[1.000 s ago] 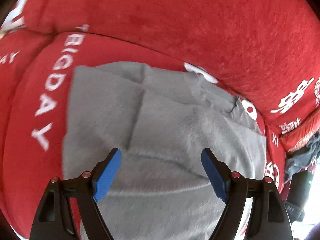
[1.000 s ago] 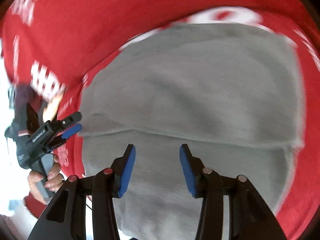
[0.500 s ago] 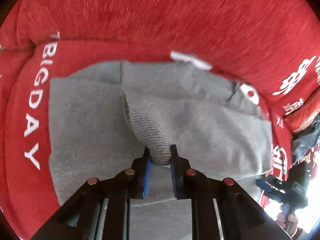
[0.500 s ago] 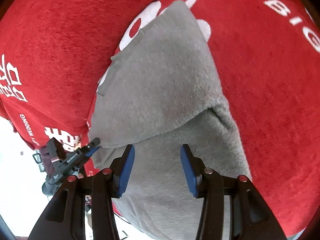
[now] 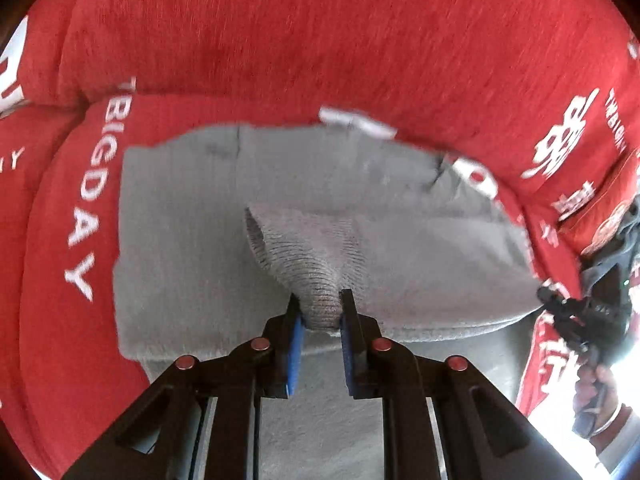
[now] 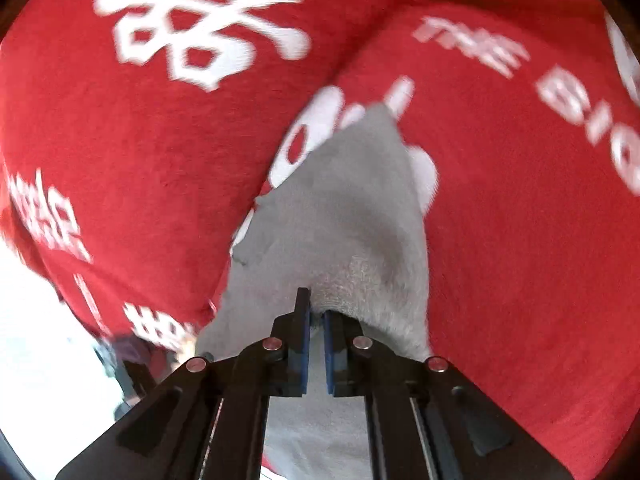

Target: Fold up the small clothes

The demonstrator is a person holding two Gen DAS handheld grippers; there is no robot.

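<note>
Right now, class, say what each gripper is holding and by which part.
Both hold the grey garment. The left gripper pinches a raised fold near its middle; the right gripper, jaws just closed, pinches a bunched fold near its edge.

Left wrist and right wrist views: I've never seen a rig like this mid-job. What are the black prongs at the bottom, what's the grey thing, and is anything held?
There is no robot arm here. A person holds a hand-operated gripper in each hand, and each picture comes from a fisheye camera on one gripper, looking forward along its two fingers. The black prongs with blue pads are those fingers.

In the left wrist view, the left gripper is shut on a pinched-up fold of the grey garment, which lies on a red cover with white lettering. At the right edge of that view you can see the person's other hand with its tool.

In the right wrist view, the right gripper has just closed, and it pinches an edge of the same garment. So both grippers hold the cloth, ready for a fold.
</note>
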